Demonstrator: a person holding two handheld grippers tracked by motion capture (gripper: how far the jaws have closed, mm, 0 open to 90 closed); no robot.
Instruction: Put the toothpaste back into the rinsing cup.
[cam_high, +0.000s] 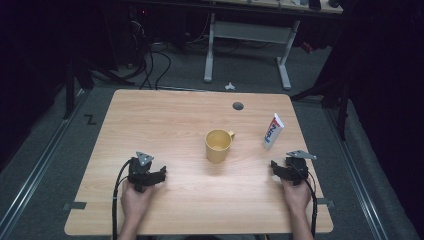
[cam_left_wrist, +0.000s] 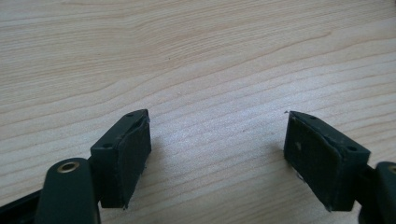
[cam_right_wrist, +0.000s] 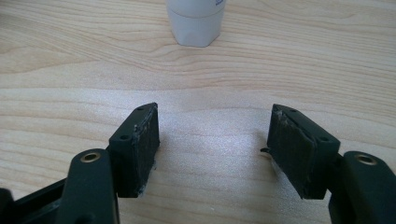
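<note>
wooden desk is carrying both grippers near its front edge: left gripper and right gripper are gaping empty, the right facing what is probably a toothpaste tube.

Both forearms are reaching in from the near edge, each hand gripping a tool. The left tool and the right tool are resting low, jaws gaping wide, nothing between them.

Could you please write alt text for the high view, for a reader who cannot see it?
Two hands rest open tools, left tool and right tool, on a wooden table. Between them stands a yellow mug; a toothpaste tube stands upright just beyond the right tool.
</note>
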